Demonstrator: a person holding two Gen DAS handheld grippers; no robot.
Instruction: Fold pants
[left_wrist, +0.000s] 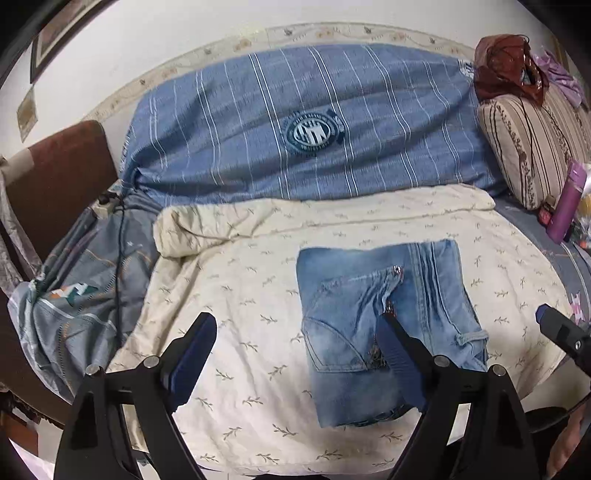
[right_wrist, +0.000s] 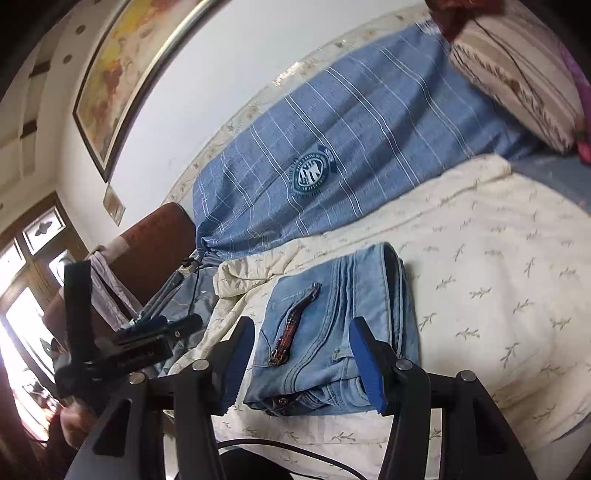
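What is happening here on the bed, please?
A person is folding pants with a two-finger gripper in each hand. The jeans already lie folded into a compact rectangle on the cream floral blanket. The left gripper and the right gripper are both open, and neither holds anything; they hang above the near edge of the jeans. Behind, a blue striped cover lies over the bed, with a striped pillow to the right.

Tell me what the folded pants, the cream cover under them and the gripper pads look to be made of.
Pants: faded blue denim, judging by the washed patches, stitched seams and metal rivet.
Cover: soft matte woven cloth, likely cotton, rumpled, printed with small sprigs.
Pads: blue ribbed rubber or plastic, hard to tell which, on black rigid fingers.
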